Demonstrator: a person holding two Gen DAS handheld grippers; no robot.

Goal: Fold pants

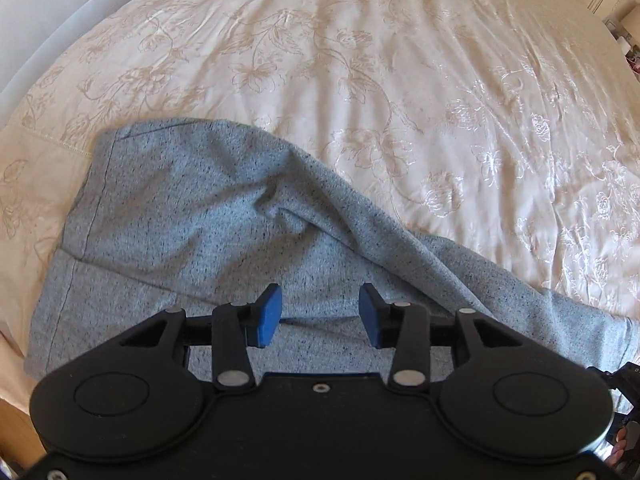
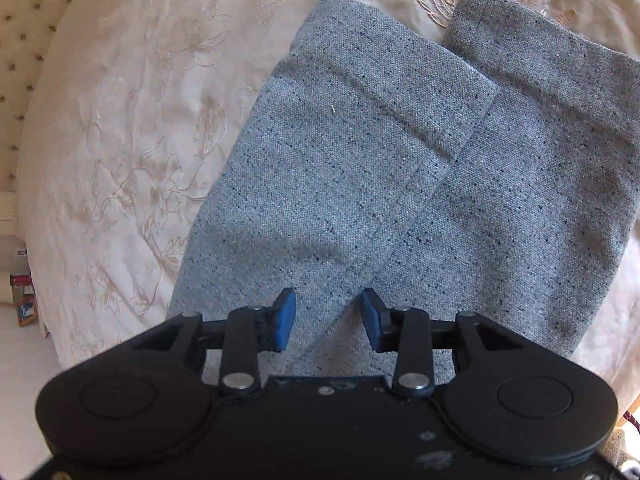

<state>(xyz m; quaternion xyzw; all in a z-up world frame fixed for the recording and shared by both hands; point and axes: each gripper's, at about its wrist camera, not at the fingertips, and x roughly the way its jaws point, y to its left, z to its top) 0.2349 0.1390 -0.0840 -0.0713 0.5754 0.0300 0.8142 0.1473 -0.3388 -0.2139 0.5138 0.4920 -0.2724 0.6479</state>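
Note:
Grey speckled pants (image 1: pixel 192 216) lie on a cream embroidered bedspread (image 1: pixel 400 80). In the left wrist view the waist end is rumpled, with a fold running to the right. My left gripper (image 1: pixel 320 316) is open and empty just above the fabric. In the right wrist view the two hemmed leg ends (image 2: pixel 360 152) lie side by side, the left leg overlapping the right one. My right gripper (image 2: pixel 328 318) is open and empty, low over the legs.
The bedspread (image 2: pixel 120 140) stretches wide beyond the pants. A tufted headboard (image 2: pixel 28 40) shows at the upper left of the right wrist view. Small boxes (image 2: pixel 24 296) stand on the floor by the bed's edge.

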